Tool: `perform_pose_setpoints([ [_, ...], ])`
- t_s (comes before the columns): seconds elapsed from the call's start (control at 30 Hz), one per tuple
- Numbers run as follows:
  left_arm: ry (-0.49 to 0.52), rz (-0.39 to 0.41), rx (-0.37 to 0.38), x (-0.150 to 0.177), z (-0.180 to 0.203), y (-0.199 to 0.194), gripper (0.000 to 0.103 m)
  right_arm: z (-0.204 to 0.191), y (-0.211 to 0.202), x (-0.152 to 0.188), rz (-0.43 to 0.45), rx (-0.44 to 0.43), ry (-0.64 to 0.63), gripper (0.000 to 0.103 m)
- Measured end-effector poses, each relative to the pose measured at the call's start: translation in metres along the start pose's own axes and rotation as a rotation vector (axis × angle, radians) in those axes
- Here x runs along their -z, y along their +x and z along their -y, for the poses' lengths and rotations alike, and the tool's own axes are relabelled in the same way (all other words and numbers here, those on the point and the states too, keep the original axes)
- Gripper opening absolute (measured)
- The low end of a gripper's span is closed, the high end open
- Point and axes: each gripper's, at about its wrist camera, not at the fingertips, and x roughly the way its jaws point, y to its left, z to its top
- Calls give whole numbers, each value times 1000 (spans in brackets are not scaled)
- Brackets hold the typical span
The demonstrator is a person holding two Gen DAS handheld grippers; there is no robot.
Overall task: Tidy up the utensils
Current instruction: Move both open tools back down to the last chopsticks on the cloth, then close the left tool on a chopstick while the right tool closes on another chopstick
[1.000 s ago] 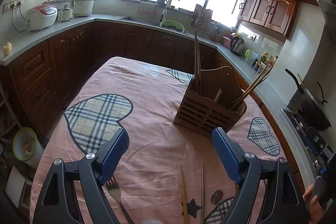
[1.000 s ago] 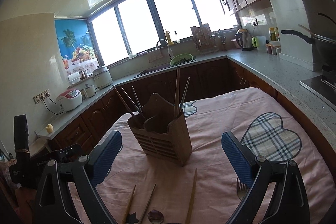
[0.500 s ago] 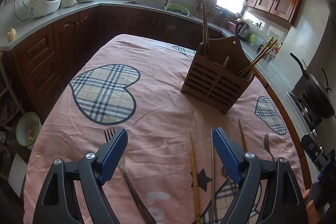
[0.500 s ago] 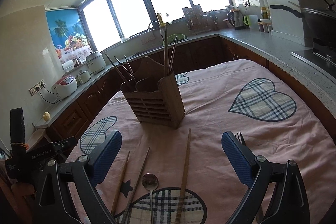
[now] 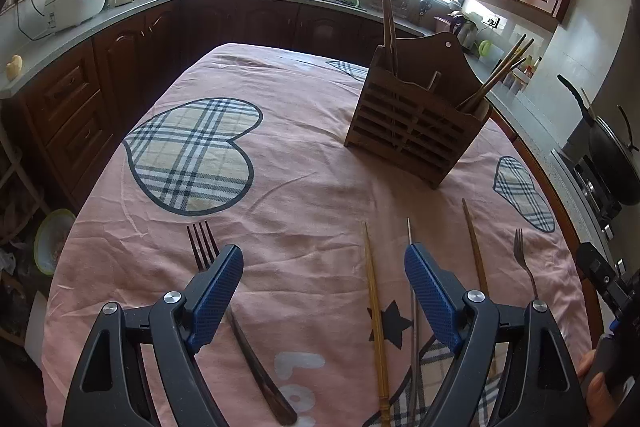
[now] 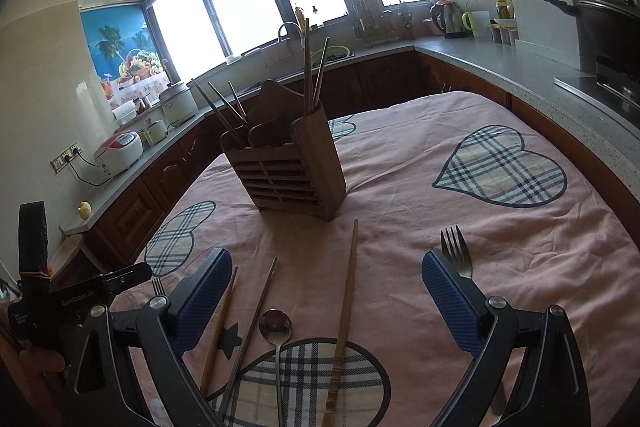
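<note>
A wooden slatted utensil holder (image 5: 416, 131) stands on the pink tablecloth, with chopsticks upright in it; it also shows in the right wrist view (image 6: 288, 171). Loose on the cloth lie a dark-handled fork (image 5: 202, 247), a bamboo chopstick (image 5: 374, 307), a metal chopstick (image 5: 412, 291), a brown chopstick (image 5: 474, 247) and a metal fork (image 5: 524, 263). The right wrist view shows a spoon (image 6: 275, 327), a long chopstick (image 6: 346, 307), two more chopsticks (image 6: 250, 327) and a fork (image 6: 456, 251). My left gripper (image 5: 322, 271) is open above the cloth. My right gripper (image 6: 326, 275) is open over the spoon and chopsticks.
Dark wood cabinets and a grey countertop (image 5: 80, 31) ring the table. A rice cooker (image 5: 76, 5) sits at left, a wok (image 5: 612, 151) on the stove at right. The left gripper's body shows in the right wrist view (image 6: 60, 303).
Both grippers have pulled back from the holder and tilted down, so the loose utensils on the cloth come into view. Both stay open.
</note>
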Motion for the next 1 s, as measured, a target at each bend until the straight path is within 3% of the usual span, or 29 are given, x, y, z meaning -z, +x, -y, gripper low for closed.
perform_pose_setpoints([
  [0.47, 50, -109, -24, -3, 18, 46, 82, 3, 33, 2, -77, 4, -23, 95],
  [0.7, 71, -150, -23, -8, 27, 74, 78, 9, 63, 0, -154, 5, -25, 78],
  [0.83, 76, -191, -9, -12, 30, 93, 67, 13, 82, -1, -198, 9, -26, 67],
  [1.0, 82, -216, -8, -19, 34, 113, 62, 16, 102, -5, -230, 13, -29, 64],
])
